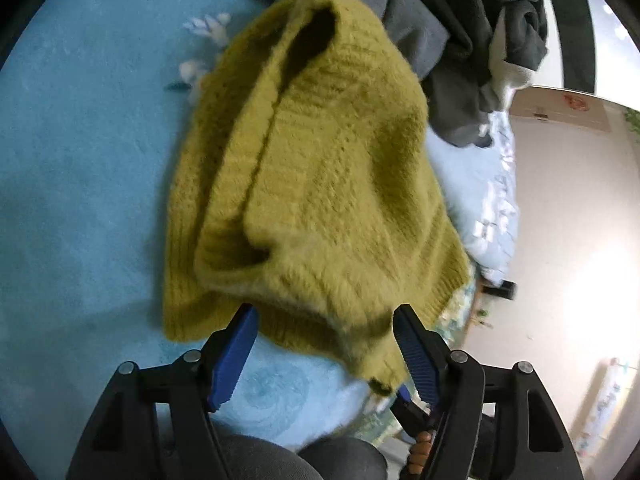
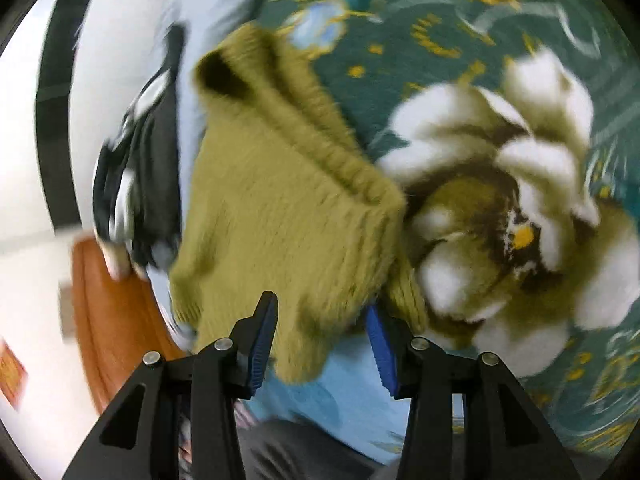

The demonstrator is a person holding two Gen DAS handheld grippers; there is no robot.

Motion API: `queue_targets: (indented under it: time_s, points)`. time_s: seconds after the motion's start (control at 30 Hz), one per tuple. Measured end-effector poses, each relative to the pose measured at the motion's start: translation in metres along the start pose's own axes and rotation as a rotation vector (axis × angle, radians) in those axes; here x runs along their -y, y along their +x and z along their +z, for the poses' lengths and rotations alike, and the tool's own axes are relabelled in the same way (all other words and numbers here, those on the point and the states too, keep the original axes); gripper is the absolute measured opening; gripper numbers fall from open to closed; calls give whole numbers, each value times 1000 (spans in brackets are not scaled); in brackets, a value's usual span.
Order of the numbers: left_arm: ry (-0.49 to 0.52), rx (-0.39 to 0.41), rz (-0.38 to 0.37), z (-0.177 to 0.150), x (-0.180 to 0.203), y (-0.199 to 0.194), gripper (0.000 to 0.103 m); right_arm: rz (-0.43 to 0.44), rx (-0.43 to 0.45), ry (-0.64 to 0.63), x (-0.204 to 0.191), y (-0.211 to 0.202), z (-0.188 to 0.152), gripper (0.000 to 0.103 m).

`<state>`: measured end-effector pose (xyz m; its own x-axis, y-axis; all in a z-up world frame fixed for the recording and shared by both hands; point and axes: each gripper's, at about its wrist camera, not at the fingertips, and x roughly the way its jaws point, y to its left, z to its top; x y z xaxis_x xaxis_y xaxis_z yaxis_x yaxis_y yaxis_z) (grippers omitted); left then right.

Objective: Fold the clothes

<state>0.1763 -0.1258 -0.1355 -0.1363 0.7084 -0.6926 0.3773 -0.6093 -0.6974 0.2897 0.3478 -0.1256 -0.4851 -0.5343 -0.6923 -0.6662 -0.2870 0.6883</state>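
In the left wrist view the left gripper (image 1: 324, 320) stands wide apart, its blue pads (image 1: 234, 360) on either side of the near hem of a mustard-yellow knitted sweater (image 1: 312, 184), gripping nothing. The sweater lies bunched on a light blue blanket (image 1: 80, 152), its ribbed edge just beyond the fingertips and a dark opening at its far end. Beyond it, a heap of grey clothes (image 1: 460, 40) sits at the blanket's far side.

In the right wrist view, which is blurred, the right gripper (image 2: 322, 316) is also spread wide, with the sweater's (image 2: 280, 208) lower edge hanging down between its blue pads (image 2: 262, 352); neither pad clearly presses the knit. Right of the sweater spreads a green bedcover with a large white flower (image 2: 520, 184). To the left lies a dark garment (image 2: 144, 168), with an orange-brown panel (image 2: 108, 320) beneath it.
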Motion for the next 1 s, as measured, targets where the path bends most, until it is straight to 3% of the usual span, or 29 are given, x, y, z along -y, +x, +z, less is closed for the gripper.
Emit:
queue_targets:
  time_s: [0.03,0.07,0.1,0.13,0.2,0.23,0.3,0.4,0.43,0.57,0.7,0.77,0.87,1.0]
  points:
    - [-16,1,8,1,1,1,61,4,4,42,4,3,1,43]
    - [-31,1,17,1,1,2,37,6,9,72,6,5,0,29]
    - [-47,1,26,2,2,3,19,4,13,98,7,7,-1,21]
    - [-55,-1,44,4,3,5,17,-8,16,109,5,8,-2,11]
    - [-29,3,95,10,17,5,12,-33,22,95,-8,8,1,10]
    - [-7,4,110,15,28,3,11,-45,17,75,-22,7,5,9]
    - [123,73,20,21,77,-28,10,-20,18,19,-58,1,17,9]
    - [312,172,-110,31,148,-71,10,107,127,-189,-145,-45,30,9]
    - [310,155,-84,29,137,-64,11,147,167,-266,-170,-61,30,9]
    - [305,86,19,20,91,-33,14,177,257,-509,-208,-97,18,9]
    - [299,17,122,12,45,-3,11,-69,109,-425,-126,-37,20,9]
    - [294,-16,170,8,23,12,11,-127,36,-319,-79,-7,22,9]
    - [270,-27,136,4,11,18,11,-164,16,-263,-49,5,19,9]
    - [291,-21,108,-2,16,12,14,-157,32,-292,-49,-4,15,8]
